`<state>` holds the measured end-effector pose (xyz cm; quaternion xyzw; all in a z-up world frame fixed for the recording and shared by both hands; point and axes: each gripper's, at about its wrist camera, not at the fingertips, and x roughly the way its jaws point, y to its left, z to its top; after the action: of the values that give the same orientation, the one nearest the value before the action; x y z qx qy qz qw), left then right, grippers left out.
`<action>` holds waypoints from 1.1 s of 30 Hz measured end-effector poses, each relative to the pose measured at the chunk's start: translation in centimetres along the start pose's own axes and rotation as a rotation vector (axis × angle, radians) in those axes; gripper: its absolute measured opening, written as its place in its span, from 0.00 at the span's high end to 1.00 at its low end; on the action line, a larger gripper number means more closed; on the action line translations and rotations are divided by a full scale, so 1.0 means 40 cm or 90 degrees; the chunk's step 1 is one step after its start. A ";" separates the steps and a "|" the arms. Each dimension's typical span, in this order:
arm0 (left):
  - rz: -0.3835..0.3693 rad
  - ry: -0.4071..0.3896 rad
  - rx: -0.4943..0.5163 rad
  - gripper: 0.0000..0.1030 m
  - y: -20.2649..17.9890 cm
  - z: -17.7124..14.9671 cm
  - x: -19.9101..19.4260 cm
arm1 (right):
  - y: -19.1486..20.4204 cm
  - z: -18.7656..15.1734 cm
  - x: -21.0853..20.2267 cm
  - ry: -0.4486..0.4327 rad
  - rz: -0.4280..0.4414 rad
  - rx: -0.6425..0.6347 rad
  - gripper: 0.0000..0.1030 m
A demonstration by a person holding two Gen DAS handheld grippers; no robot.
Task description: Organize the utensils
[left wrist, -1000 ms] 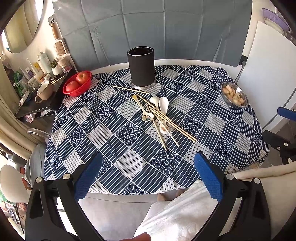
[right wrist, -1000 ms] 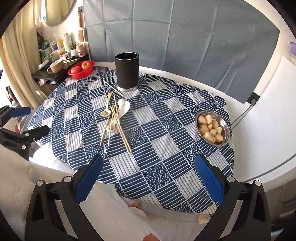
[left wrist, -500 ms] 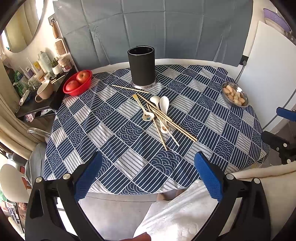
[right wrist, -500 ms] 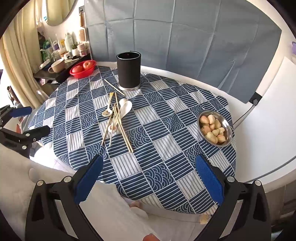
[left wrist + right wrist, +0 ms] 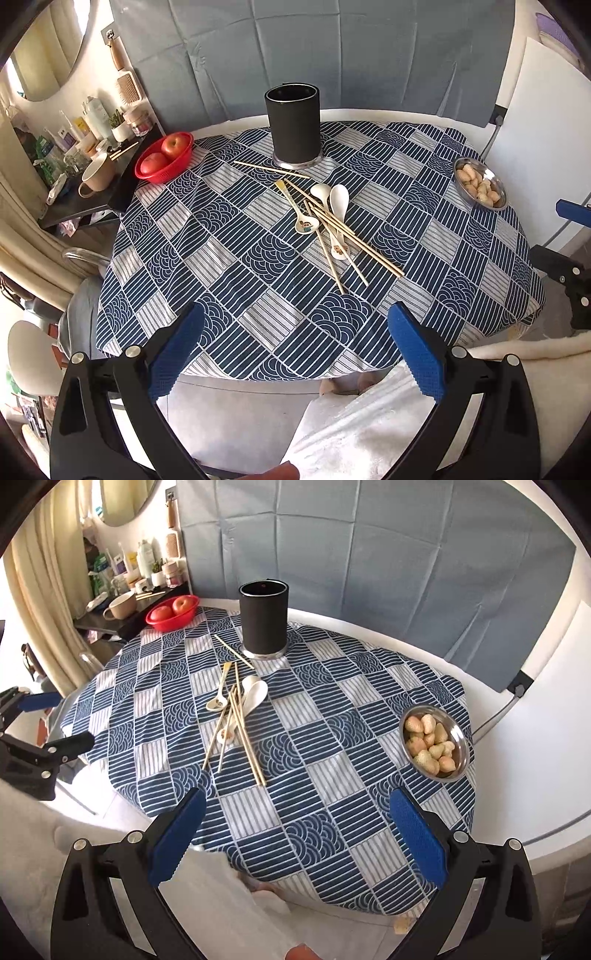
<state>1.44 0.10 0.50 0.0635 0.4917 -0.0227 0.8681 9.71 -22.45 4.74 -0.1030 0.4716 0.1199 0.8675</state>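
While chopsticks [image 5: 236, 716] lie mid-table, right hand-held gripper [image 5: 295, 834] hovers agape — well apart.

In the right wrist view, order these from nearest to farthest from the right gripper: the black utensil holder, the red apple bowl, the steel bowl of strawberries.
From the right gripper:
1. Steel bowl of strawberries, right side, near the table's edge.
2. Black utensil holder, upright, past the table's middle.
3. Red apple bowl, far left edge.

Matt black holder [image 5: 292, 125]; glossy spoons [image 5: 339, 201]; cloth tablecloth [image 5: 229, 258]
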 end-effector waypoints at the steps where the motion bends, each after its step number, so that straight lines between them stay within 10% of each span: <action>1: -0.003 0.004 -0.001 0.06 0.001 0.002 0.002 | -0.004 0.006 0.005 0.000 0.001 -0.005 0.07; 15: -0.013 0.055 -0.113 0.06 0.013 0.047 0.085 | -0.063 0.072 0.114 0.008 0.040 -0.081 0.07; 33: 0.019 0.122 -0.066 0.06 0.072 0.112 0.268 | -0.049 0.080 0.268 0.055 0.061 -0.107 0.07</action>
<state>11.06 2.60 -6.17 0.0275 0.5722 0.0218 0.8194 18.48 -22.19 -2.47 -0.1581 0.5011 0.1959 0.8280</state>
